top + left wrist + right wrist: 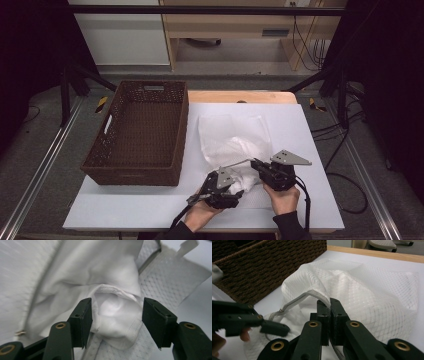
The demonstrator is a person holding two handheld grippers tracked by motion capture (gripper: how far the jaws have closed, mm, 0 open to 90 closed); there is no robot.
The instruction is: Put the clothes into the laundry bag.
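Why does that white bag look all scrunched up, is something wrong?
Nothing looks broken or spilled. The white mesh bag is crumpled because the right gripper pinches its zipper edge and lifts it open, while the left gripper has its jaws open around white cloth. The brown basket sits straight.

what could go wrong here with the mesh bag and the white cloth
1. The right gripper is shut on only the thin zipper edge of the mesh bag; that narrow pinch might slip and let the opening collapse.
2. The left gripper is open around a bunched fold of white cloth; closing could also catch mesh, dragging the bag along.
3. The wicker basket sits close beside the bag, so a wide left-hand move could bump it.
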